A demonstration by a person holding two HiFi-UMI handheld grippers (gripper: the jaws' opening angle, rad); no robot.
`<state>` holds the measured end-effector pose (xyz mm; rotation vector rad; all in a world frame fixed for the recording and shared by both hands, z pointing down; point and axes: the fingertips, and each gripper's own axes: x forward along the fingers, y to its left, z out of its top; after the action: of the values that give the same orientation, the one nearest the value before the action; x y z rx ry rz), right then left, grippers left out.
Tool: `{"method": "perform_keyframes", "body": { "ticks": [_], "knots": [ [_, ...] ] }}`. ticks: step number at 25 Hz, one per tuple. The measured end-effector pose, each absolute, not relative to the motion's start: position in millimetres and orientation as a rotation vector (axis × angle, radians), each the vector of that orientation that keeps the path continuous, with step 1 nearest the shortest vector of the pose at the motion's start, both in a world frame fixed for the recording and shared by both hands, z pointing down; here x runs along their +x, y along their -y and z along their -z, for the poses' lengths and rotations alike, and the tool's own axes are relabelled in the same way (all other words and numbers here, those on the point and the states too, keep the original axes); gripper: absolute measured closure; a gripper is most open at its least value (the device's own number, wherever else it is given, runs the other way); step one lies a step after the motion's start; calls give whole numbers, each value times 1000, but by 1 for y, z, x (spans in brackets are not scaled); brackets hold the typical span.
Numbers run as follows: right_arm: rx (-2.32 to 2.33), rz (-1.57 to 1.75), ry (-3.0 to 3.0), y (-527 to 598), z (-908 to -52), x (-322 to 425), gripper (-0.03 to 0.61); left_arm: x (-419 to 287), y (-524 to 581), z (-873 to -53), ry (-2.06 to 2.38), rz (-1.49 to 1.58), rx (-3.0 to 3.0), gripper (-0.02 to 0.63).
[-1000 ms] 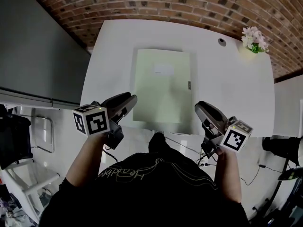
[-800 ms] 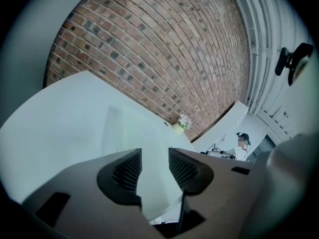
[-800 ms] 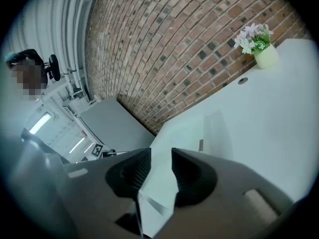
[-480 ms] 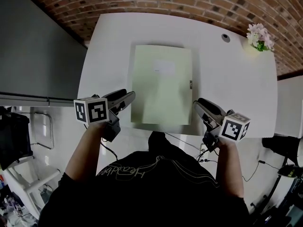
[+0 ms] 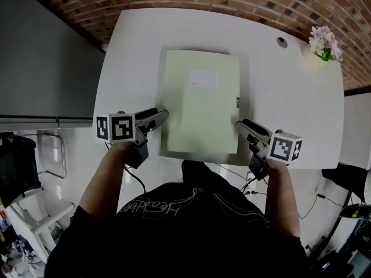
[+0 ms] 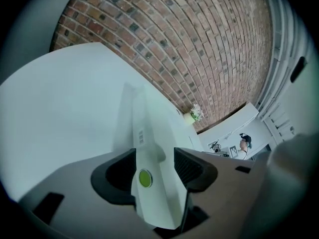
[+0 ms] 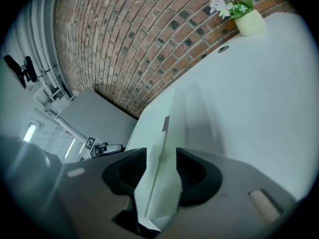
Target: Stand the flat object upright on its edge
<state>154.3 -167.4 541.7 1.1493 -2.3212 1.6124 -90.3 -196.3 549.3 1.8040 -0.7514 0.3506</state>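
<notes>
The pale green folder (image 5: 200, 103) lies flat on the white worktop (image 5: 290, 91), with its side edges between the left claw (image 5: 161, 115) and right claw (image 5: 239, 124), whose jaws have just been opening and stand apart, not clamping it.

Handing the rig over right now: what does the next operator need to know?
Left gripper: open, jaws have just been opening, astride the green folder at its left edge near the person, not clamped.
Right gripper: likewise, on its right edge.
The folder lies flat on the white table.
Done: approach. Left: grip, tip it onto an edge, steady it, let go.
</notes>
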Motion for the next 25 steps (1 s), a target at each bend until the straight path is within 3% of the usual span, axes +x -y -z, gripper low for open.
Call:
{"method": "perform_keyframes", "body": {
  "ticks": [25],
  "knots": [
    [1056, -1742, 2214, 187, -560, 141, 394, -82, 203, -562, 658, -376, 1697, 390]
  ]
}}
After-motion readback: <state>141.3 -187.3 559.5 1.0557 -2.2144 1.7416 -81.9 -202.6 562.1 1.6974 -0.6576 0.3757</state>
